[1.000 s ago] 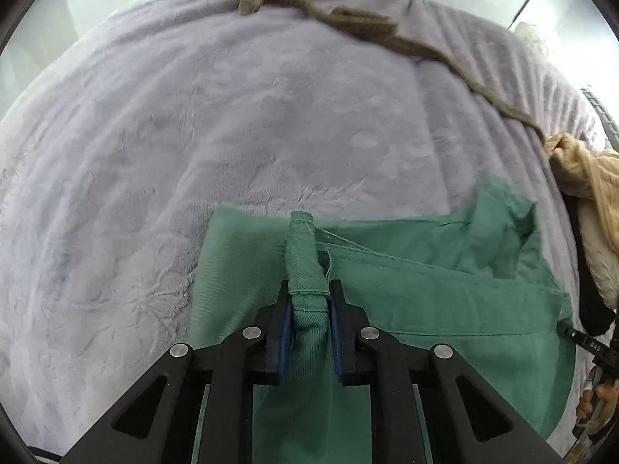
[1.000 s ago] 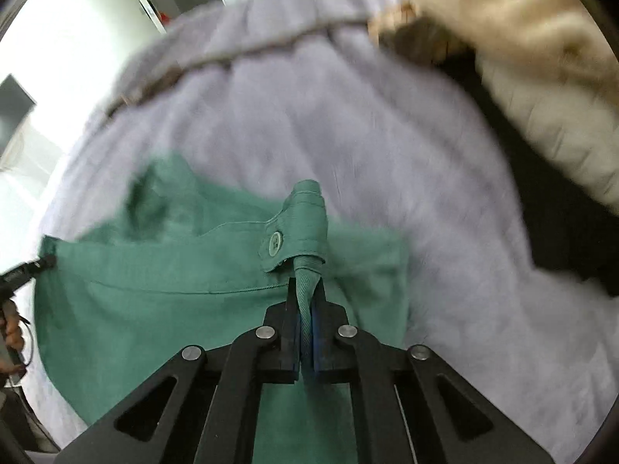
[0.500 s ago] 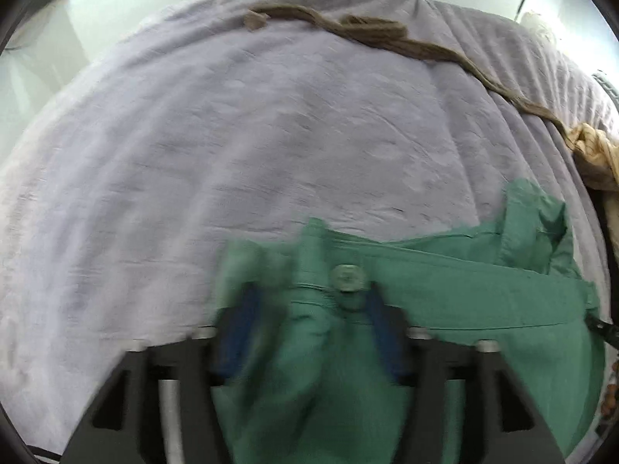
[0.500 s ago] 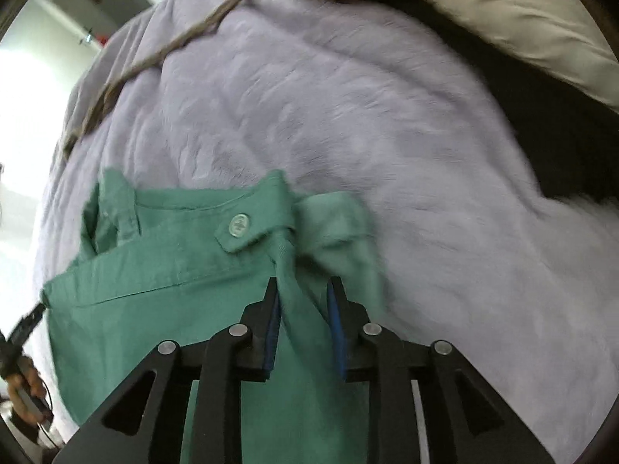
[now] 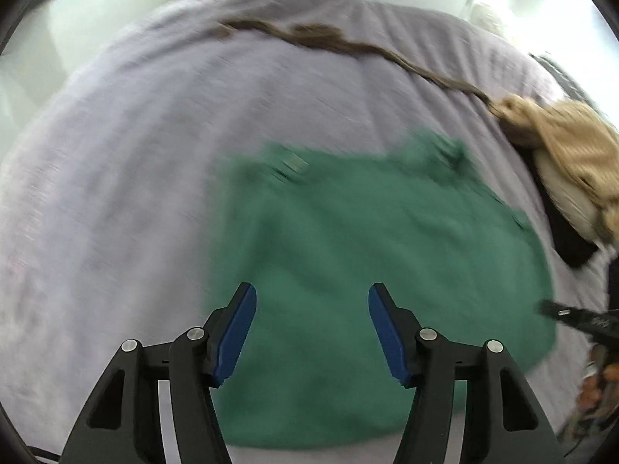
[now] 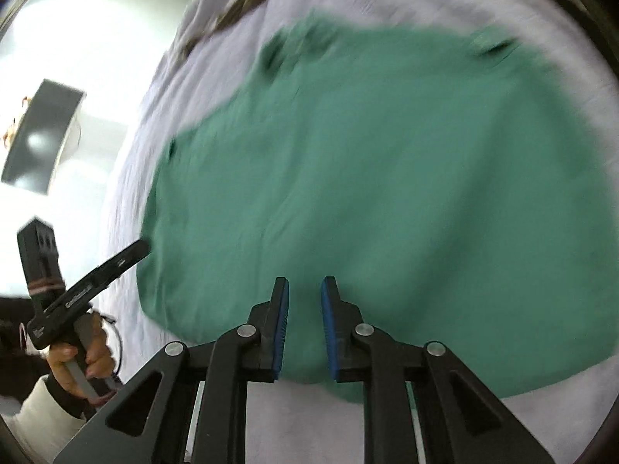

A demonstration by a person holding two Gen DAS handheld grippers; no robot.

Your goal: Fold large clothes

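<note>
A green garment [image 5: 367, 270] lies folded and flat on a lavender blanket [image 5: 135, 193]; both views are blurred by motion. My left gripper [image 5: 312, 290] hovers over the garment's near left part, its jaws wide apart and closing, with nothing between the blue pads [image 5: 238, 332]. My right gripper [image 6: 305, 280] hangs over the garment [image 6: 367, 174] near its front edge, its jaws a narrow gap apart and closing, also with nothing between them. In the right wrist view a hand holds the left gripper [image 6: 77, 294] at the garment's left edge.
A brown cloth belt [image 5: 336, 42] runs across the far side of the blanket. A beige garment [image 5: 572, 147] lies on a black one [image 5: 568, 239] at the right. The blanket's edge drops off at the left, where a dark flat object [image 6: 42, 135] stands.
Both grippers were shut on folds of the green garment, then let go and pulled back. The garment now lies flat, farther from both cameras.
</note>
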